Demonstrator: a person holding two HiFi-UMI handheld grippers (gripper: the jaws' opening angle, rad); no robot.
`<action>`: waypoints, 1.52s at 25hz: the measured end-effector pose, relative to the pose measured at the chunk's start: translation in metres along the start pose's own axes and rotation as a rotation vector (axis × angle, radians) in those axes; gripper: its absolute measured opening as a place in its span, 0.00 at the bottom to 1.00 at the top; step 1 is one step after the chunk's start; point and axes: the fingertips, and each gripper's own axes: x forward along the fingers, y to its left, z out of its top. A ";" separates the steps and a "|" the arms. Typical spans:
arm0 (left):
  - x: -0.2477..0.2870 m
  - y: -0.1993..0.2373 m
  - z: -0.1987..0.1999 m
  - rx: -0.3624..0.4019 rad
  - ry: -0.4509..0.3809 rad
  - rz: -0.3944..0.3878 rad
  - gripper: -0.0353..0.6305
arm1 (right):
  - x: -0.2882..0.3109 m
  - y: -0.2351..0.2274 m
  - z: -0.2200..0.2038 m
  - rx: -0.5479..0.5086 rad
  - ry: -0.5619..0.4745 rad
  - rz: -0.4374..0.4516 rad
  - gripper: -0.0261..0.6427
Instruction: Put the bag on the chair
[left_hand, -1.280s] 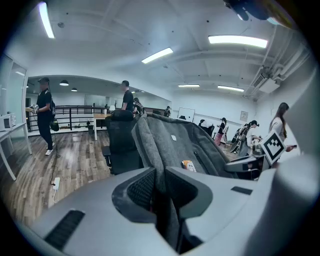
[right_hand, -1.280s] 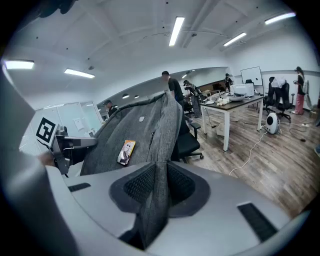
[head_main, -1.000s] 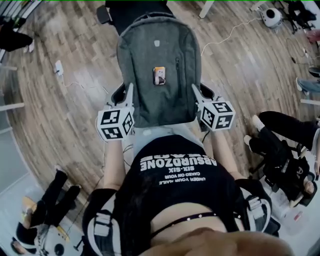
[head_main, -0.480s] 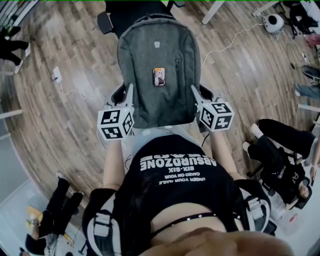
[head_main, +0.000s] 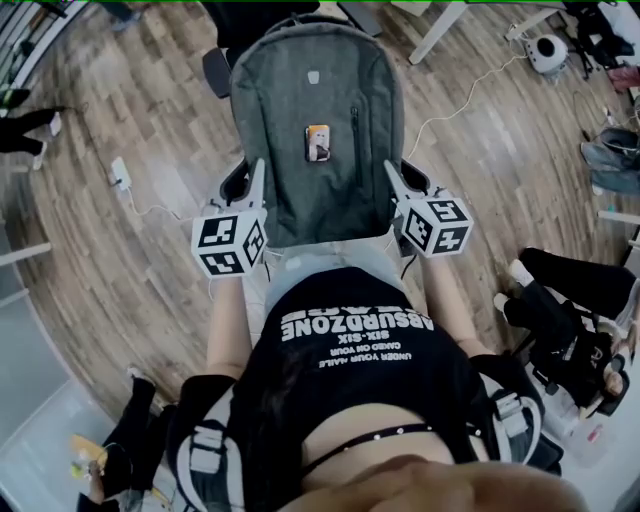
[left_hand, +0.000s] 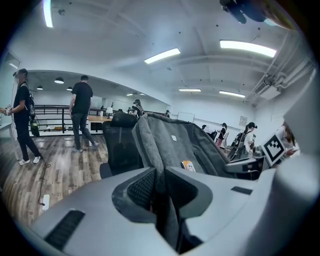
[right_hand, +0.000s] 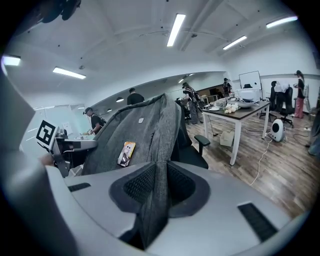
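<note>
Head view looks down on a gray bag (head_main: 315, 130). The bag is held up in front of the person, right over a black chair (head_main: 216, 70). The chair's arms peek out on both sides of the bag. The top of the bag points to the back of the chair. The bottom of the bag is close to the person.

The left tool (head_main: 257, 178) pinches the left edge of the bag. Its jaws are squeezed on the gray cloth, with only the cloth keeping them apart. The right tool (head_main: 392, 178) does the same on the right edge. A small orange picture tag (head_main: 318, 142) sits on the front of the bag.

I think the step in hand is bringing the bag down onto the chair. I cannot tell if the bag is touching the seat yet.

Next, both tools should go down together, so the bag stays even. The bottom of the bag should land on the seat, between the two arms. The bag could lean on the chair back. Then both tools can let go.
</note>
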 end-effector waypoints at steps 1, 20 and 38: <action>0.004 0.006 0.004 0.000 -0.003 0.001 0.16 | 0.006 0.001 0.005 -0.005 -0.006 0.000 0.16; 0.062 0.057 0.040 -0.027 -0.023 -0.001 0.16 | 0.082 -0.010 0.059 -0.028 -0.021 0.003 0.16; 0.200 0.118 0.093 -0.066 0.037 0.054 0.16 | 0.220 -0.074 0.141 -0.034 0.035 0.056 0.16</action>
